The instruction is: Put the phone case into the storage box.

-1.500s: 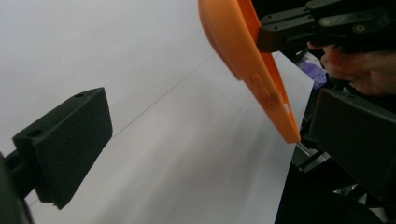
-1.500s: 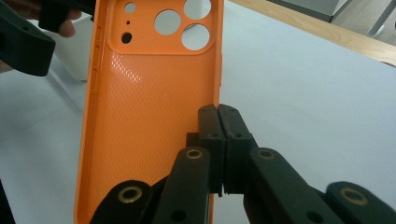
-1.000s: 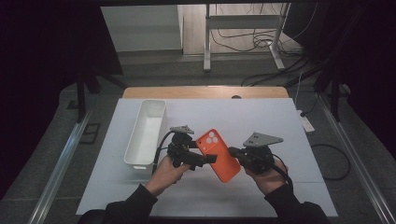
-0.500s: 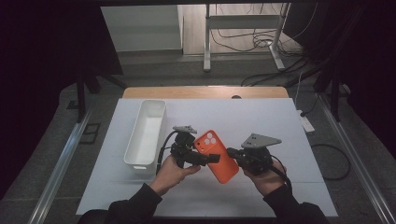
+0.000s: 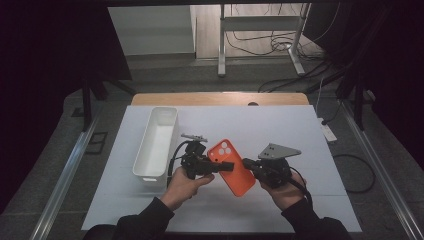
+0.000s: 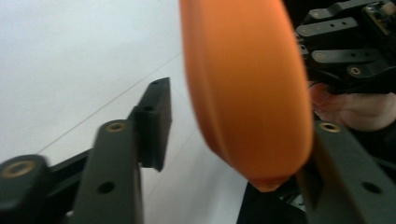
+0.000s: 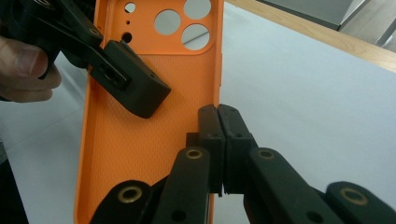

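Note:
An orange phone case (image 5: 234, 170) hangs above the white table (image 5: 300, 130), held between both hands. My right gripper (image 5: 248, 164) is shut on the case's long edge (image 7: 215, 70), with its pads (image 7: 208, 121) pinched together over the rim. My left gripper (image 5: 227, 166) comes in from the left and straddles the case's camera end. Its jaws have just been closing with the case (image 6: 247, 93) between them. One pad (image 6: 156, 112) still stands clear of the orange back, while the other jaw lies along the inner face (image 7: 130, 88).
A long white bin (image 5: 157, 142) stands on the table just left of my left hand. A wooden edge (image 5: 220, 98) runs along the table's far side. Metal rails flank the table, and a power strip (image 5: 329, 132) lies on the floor at the right.
The left gripper's jaws have drawn in around the camera end of the case. Both hands and the case have stayed where they were.

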A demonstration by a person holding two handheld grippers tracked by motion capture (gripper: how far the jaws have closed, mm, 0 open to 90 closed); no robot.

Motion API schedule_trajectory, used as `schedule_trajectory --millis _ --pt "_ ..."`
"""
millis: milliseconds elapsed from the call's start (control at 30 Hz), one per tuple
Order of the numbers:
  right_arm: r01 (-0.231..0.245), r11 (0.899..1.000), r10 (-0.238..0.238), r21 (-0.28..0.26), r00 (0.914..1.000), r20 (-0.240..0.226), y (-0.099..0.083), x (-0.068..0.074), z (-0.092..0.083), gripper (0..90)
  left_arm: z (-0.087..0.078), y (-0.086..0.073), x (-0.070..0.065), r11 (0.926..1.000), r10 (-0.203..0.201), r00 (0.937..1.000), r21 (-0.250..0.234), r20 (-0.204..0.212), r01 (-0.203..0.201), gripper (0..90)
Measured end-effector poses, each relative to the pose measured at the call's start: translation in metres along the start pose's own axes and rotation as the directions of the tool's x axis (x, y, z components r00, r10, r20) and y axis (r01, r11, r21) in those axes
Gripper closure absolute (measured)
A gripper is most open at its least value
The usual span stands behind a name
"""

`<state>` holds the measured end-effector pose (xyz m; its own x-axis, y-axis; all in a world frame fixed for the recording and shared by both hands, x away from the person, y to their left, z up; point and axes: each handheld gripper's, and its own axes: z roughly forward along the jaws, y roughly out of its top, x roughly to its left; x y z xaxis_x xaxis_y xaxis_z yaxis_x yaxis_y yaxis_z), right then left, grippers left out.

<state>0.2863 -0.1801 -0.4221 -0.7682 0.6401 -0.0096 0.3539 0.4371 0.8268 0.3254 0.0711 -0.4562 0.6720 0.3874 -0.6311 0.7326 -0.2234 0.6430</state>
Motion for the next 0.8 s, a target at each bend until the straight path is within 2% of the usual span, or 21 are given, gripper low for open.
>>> schedule_trajectory --millis 33,67,167,200,233,367,467,700,800 --pt "0.000 1.000 0.000 0.000 1.0000 0.000 0.0000 0.0000 0.0000 88.7 0.0000 0.0000 0.0000 1.0000 0.000 1.0000 0.000 0.000 0.000 59.5" --pt "0.000 1.000 0.000 0.000 1.0000 0.000 0.0000 0.0002 0.0001 88.7 0.0004 -0.0002 -0.0004 1.0000 -0.005 0.9999 0.001 0.009 0.005 59.5" --pt "0.001 1.000 -0.001 0.001 1.0000 0.002 -0.0001 0.0012 0.0005 88.7 0.0005 -0.0004 0.0000 0.9998 -0.017 0.9996 -0.006 0.022 0.018 71.3" --pt "0.000 1.000 0.000 0.001 1.0000 0.001 -0.0002 0.0014 0.0008 88.7 0.0005 -0.0006 0.0005 0.9995 -0.027 0.9991 -0.012 0.034 0.028 71.3" --pt "0.001 1.000 -0.001 0.001 1.0000 0.001 -0.0004 0.0017 0.0011 88.7 0.0003 -0.0006 0.0006 0.9992 -0.037 0.9985 -0.016 0.040 0.038 75.4" --pt "0.005 1.000 -0.005 0.002 1.0000 -0.003 -0.0008 0.0030 0.0020 88.3 -0.0009 -0.0017 0.0029 0.9960 -0.082 0.9951 -0.030 0.057 0.083 82.5" --pt "0.019 1.000 -0.019 0.010 0.9998 0.002 -0.0013 0.0042 0.0036 88.2 -0.0008 -0.0024 0.0021 0.9952 -0.092 0.9943 -0.028 0.053 0.094 84.0" --pt "0.006 1.000 -0.006 -0.006 0.9999 -0.016 -0.0021 0.0029 0.0029 85.7 -0.0025 -0.0020 0.0011 0.9947 -0.094 0.9938 -0.038 0.060 0.096 84.5" --pt "-0.011 1.000 0.011 -0.010 0.9996 -0.025 -0.0024 0.0016 0.0016 82.1 -0.0047 -0.0012 0.0001 0.9962 -0.078 0.9964 -0.036 0.034 0.080 84.5"
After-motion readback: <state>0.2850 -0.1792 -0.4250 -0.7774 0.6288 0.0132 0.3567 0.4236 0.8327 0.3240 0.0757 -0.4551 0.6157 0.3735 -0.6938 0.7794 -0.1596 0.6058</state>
